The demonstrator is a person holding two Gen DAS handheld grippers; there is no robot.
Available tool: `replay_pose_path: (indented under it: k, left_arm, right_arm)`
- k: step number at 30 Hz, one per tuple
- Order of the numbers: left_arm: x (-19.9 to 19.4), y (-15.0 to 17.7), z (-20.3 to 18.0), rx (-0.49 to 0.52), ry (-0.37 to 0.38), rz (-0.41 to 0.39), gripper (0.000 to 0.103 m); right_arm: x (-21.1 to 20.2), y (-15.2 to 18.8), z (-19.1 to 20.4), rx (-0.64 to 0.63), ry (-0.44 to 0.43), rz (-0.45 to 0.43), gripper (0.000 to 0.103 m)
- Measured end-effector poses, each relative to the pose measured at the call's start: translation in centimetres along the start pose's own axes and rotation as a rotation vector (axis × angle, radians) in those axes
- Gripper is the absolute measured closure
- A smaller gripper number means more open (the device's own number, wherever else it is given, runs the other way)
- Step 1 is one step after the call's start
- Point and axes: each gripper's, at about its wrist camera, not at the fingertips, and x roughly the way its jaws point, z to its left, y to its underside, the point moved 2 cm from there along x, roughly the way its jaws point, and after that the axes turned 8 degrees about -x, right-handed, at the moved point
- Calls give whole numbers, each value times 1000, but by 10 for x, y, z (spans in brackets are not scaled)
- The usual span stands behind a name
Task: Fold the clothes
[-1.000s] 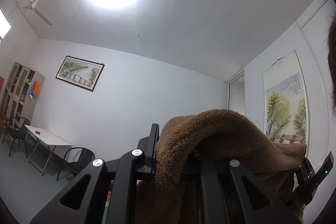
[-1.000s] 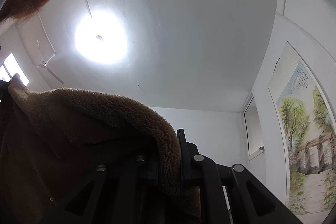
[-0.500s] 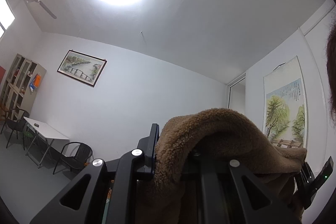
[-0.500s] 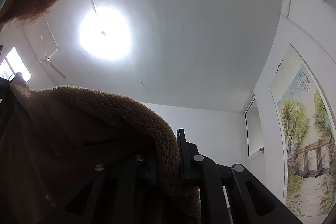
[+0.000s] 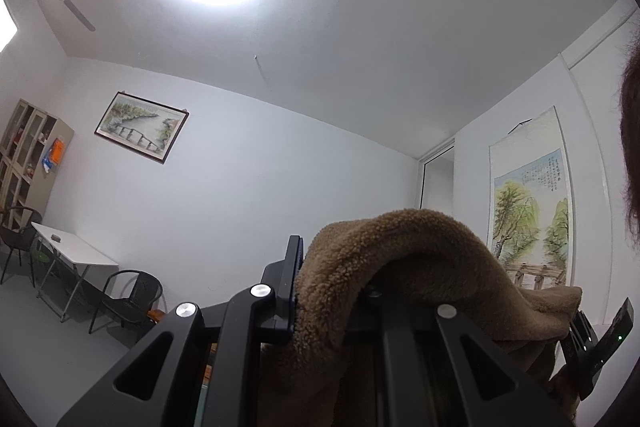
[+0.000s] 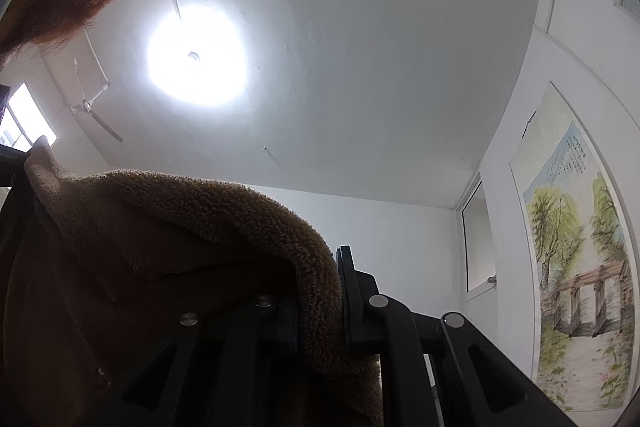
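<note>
Both views tilted lower; fleece garment (image 5: 400,259) drapes over left tool (image 5: 320,291).

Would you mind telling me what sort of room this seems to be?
Probably a plain office or meeting room: a white folding table with black chairs, a glass-fronted cabinet, and landscape paintings on bare white walls.

White table (image 5: 86,254) bears one small dark object (image 5: 55,237)

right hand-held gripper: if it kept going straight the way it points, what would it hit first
Apart from the brown fleece garment it is shut on, the right hand-held gripper points steeply upward into open air; the white ceiling looks first in line, though depth is unclear.
</note>
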Motion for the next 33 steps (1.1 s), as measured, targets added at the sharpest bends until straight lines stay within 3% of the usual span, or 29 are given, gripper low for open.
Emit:
replay_pose_path:
  k: [6, 13, 22, 28, 33]
  left_arm:
    - [7, 3, 5, -20, 19, 13, 88]
    - [15, 16, 17, -27, -9, 56, 88]
    - [76, 49, 49, -64, -63, 190, 88]
    - [137, 88, 84, -113, -107, 313, 88]
    - [191, 132, 118, -138, -171, 426, 88]
  right_arm:
    - [-12, -2, 7, -19, 6, 29, 89]
    - [-24, 9, 20, -7, -21, 109, 89]
    - [-20, 55, 54, 31, -65, 271, 89]
    - [-8, 104, 78, 64, -77, 403, 89]
    - [26, 153, 90, 56, -78, 525, 89]
